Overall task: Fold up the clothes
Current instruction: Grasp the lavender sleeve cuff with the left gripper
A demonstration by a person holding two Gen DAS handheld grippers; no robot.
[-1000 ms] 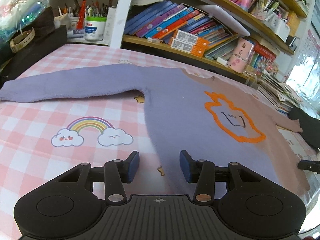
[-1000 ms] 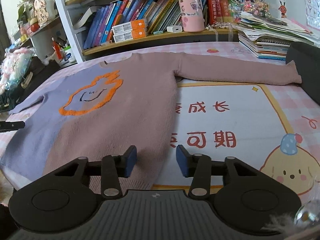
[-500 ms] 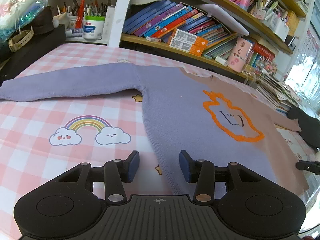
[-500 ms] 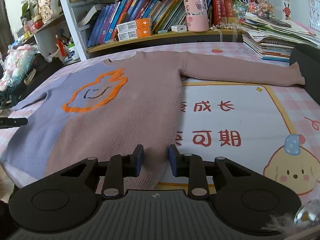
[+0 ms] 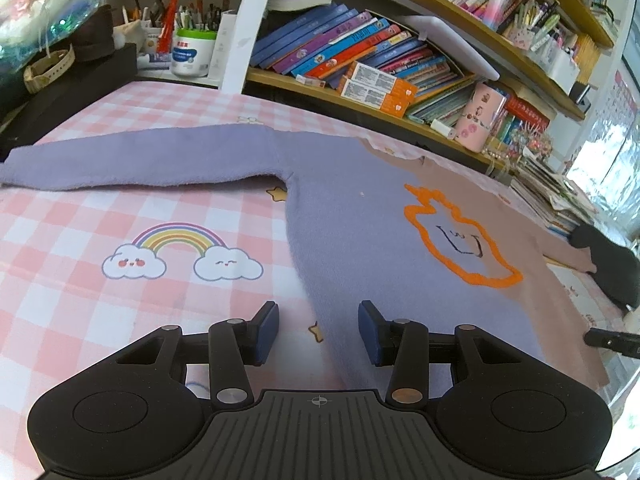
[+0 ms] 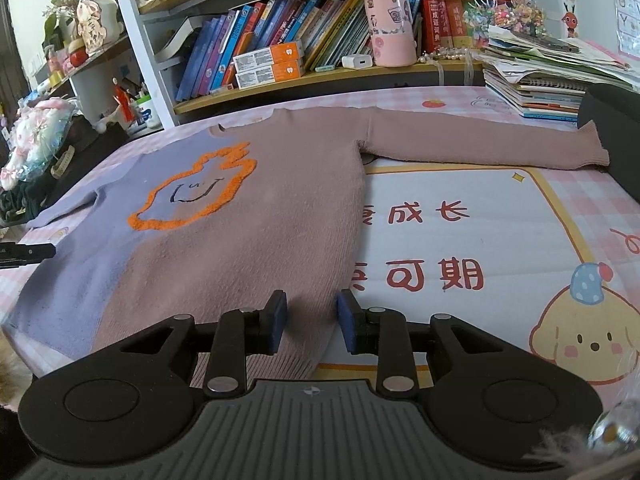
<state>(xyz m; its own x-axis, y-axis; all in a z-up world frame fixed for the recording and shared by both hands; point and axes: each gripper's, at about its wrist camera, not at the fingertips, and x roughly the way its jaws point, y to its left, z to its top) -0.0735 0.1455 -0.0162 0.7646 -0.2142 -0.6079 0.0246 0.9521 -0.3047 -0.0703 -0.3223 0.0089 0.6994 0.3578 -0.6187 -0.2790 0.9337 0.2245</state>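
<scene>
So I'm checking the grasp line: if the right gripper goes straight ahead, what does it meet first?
Probably the sweater's pinkish-brown hem corner: the open right gripper already straddles that edge, though its height above the cloth is unclear.

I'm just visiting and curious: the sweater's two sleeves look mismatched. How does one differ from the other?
The purple sleeve matches the sweater's purple half, while the brown sleeve matches its brown half. The purple sleeve lies over pink-and-white checks, above a rainbow print; the brown sleeve lies along the top border of a panel of red characters, with its cuff near a stack of books. Both lie flat, stretched straight out and not yet folded.
</scene>
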